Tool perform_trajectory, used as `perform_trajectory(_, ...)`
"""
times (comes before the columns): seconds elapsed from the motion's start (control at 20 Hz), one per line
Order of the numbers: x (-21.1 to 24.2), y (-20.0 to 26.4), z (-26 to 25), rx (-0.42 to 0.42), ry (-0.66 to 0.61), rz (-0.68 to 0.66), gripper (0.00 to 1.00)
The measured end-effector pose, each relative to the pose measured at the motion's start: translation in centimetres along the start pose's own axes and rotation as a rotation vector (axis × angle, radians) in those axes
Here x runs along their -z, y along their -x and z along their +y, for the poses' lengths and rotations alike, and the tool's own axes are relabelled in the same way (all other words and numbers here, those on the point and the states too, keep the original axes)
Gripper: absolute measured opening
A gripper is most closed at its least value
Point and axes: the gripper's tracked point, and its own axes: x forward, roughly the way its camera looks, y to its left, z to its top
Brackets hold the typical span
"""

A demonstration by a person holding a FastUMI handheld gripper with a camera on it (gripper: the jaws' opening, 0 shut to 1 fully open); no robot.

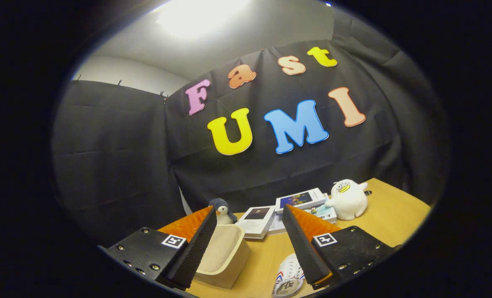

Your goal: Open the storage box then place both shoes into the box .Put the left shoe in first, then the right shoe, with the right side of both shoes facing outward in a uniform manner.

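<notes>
I am looking at a light wooden table (pixel 394 215) carrying everything here. A beige box (pixel 225 254) with a pale lined hollow is sitting on it, just ahead of the gripper's (pixel 250 244) spread fingers, which are gripping nothing. Beside it, nearer the other finger, a white shoe (pixel 289 279) with red and blue stripes is resting on the wood (partly hidden by that finger). Beyond the fingers, a small grey penguin toy (pixel 224 210) is standing near the wall, a few stacked books (pixel 287 213) are lying next to it, and a white plush duck (pixel 348 198) is sitting just beside the books
</notes>
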Motion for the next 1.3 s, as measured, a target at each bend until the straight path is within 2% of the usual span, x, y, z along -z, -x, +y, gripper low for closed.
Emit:
perform_trajectory(0.65, 9.2, -2.4, 2.1, -0.095, -0.355, 0.295, 0.96)
perform_trajectory(1.3, 16.4, -3.9, 4.9, -0.151, -0.713, 0.485, 0.96)
